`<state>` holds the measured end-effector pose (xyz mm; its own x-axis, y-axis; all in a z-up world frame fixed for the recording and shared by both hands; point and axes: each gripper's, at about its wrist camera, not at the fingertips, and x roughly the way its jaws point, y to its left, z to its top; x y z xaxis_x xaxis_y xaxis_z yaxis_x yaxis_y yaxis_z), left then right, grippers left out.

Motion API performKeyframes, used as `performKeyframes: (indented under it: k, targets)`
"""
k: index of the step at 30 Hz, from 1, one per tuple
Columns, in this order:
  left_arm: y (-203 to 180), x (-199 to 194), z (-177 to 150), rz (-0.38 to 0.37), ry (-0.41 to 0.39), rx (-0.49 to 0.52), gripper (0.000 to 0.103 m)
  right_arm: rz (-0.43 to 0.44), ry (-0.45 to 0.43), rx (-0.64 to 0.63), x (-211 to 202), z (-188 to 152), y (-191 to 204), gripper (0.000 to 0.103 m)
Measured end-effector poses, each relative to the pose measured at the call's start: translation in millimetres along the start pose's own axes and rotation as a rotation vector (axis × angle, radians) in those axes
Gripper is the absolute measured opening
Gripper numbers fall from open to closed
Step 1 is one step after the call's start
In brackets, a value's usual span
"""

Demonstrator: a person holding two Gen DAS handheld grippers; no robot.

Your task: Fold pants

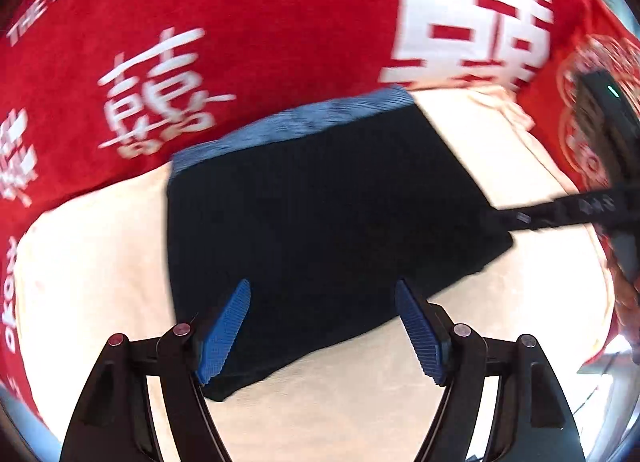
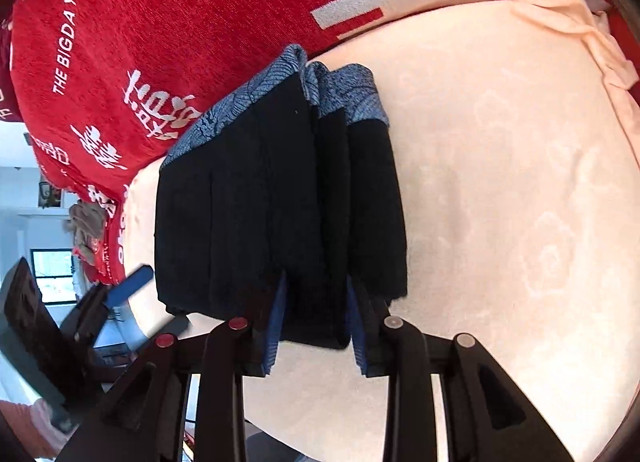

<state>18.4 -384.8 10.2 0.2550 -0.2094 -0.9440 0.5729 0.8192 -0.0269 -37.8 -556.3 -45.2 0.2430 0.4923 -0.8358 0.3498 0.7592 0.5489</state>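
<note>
"THE BIGDAY" ran in white letters across the red blanket (image 2: 168,21), with big white Chinese characters printed beside it. Over it lay a cream cloth (image 2: 520,181), and on that sat the pants (image 2: 260,201), black with a blue patterned waistband (image 2: 224,109), folded into a compact stack of layers.

The right gripper (image 2: 316,322) came in low and level at the near edge of the stack, its blue pads (image 2: 276,326) pinched narrow on a thick fold of the black fabric.

The left gripper (image 1: 322,326) hovered above the opposite edge, tilted down, fingers spread wide and holding nothing. The pants (image 1: 320,213) sat just beyond and between its blue pads (image 1: 224,334), the left pad overlapping the near edge in view; whether it touched, I could not tell.
</note>
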Motion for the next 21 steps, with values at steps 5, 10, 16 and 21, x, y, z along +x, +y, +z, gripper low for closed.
performKeyframes:
  k: [5,10,16,21]
  targets:
    - [48,8,-2,0.077,-0.002,-0.086,0.076,-0.029,-0.020,-0.045,-11,-11,6,0.023]
    - [71,30,-15,0.074,0.076,-0.130,0.076,-0.249,-0.019,-0.141,-3,0,13,0.018]
    - [74,35,-21,0.043,0.082,-0.163,0.076,-0.182,-0.042,0.011,-20,-9,2,0.019]
    - [72,37,-26,0.026,0.087,-0.158,0.085,-0.185,-0.125,-0.044,-41,-22,27,0.019]
